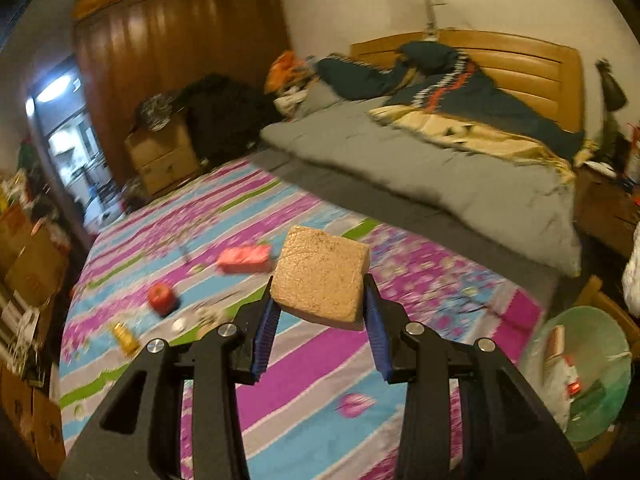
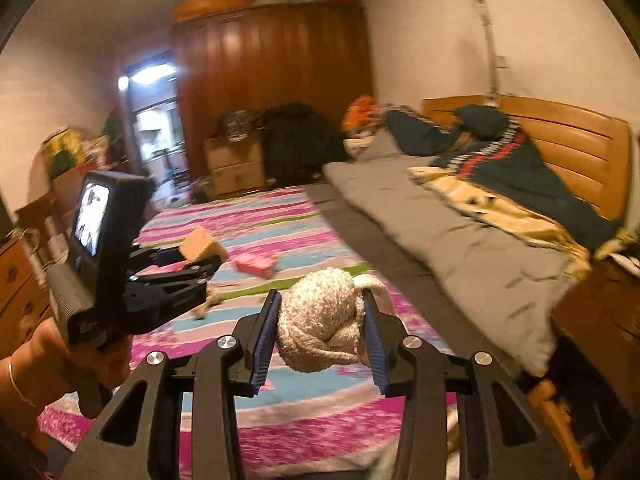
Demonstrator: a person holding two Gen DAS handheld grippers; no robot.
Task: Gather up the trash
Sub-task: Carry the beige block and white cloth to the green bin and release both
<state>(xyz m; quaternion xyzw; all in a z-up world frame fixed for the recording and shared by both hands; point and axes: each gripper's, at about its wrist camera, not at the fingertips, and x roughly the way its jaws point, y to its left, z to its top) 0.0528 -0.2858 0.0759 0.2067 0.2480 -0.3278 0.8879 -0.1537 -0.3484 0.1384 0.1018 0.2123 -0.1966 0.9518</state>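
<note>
My left gripper (image 1: 319,298) is shut on a tan square sponge (image 1: 320,276), held in the air above the striped bedsheet. In the right wrist view the same left gripper (image 2: 202,258) shows at the left with the sponge (image 2: 200,245) in it, a hand around its handle. My right gripper (image 2: 322,316) is shut on a balled-up cream knitted sock (image 2: 320,328), also lifted over the bed. On the sheet lie a pink packet (image 1: 244,259), a red round thing (image 1: 161,297) and a yellow wrapper (image 1: 125,337). A green trash basket (image 1: 588,376) with rubbish inside stands at the lower right.
A grey quilt (image 1: 420,168) and a dark patterned blanket (image 1: 480,96) cover the far half of the bed, against a wooden headboard (image 1: 532,68). A brown wardrobe (image 1: 180,52) and bedside drawers (image 1: 164,156) stand beyond. Cardboard boxes (image 1: 28,256) line the left.
</note>
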